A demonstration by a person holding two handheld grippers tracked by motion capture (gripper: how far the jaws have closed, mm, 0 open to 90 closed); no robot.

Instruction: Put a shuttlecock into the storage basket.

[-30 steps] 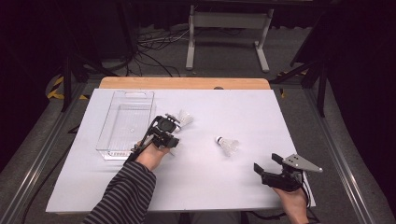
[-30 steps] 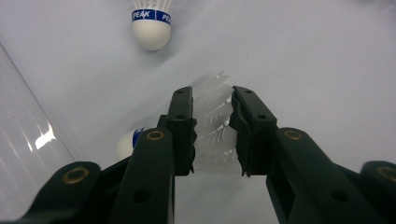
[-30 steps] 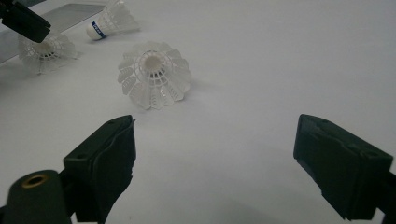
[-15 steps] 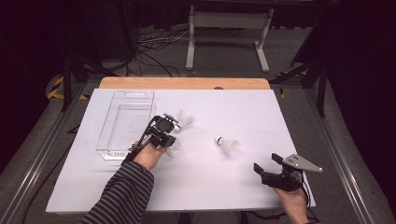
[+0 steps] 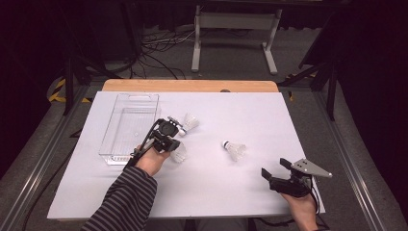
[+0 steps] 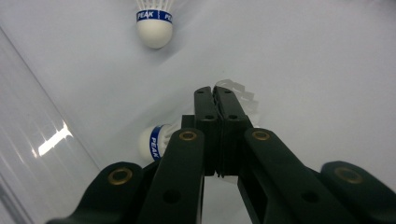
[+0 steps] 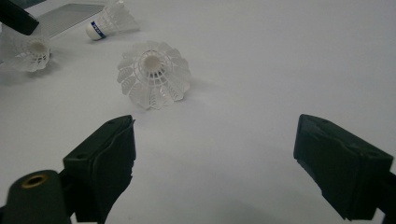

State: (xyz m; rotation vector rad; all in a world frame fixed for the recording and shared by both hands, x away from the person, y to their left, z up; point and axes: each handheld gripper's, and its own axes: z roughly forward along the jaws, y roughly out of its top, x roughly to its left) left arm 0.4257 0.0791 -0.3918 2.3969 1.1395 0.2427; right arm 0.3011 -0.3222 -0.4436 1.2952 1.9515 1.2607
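Since my left claw [image 6: 215,91] has just been closing and its jaws now stand pressed flat together, what worries me first is how little they may have caught. The nearest shuttlecock [image 6: 158,140] lies crosswise under my jaws, its blue-banded cork off to the left of them and its white skirt peeking out just past my tips. Whether a rib of that skirt sits between the pads I cannot tell. If it is a thin edge at most, a lift could let it slide free, and a hard squeeze could crush or crease the soft skirt. If nothing is caught, I would come up empty and might nudge it away. Farther ahead of my tips lies a second shuttlecock [image 6: 154,25], cork towards me, which a careless sweep could send rolling. Along my left runs the clear tray [image 6: 28,140], and its wall is close enough for my jaws or the skirt to clip on the way over. Well away, my right claw [image 7: 215,140] rests wide open with nothing in it, a third shuttlecock [image 7: 153,74] ahead of it.
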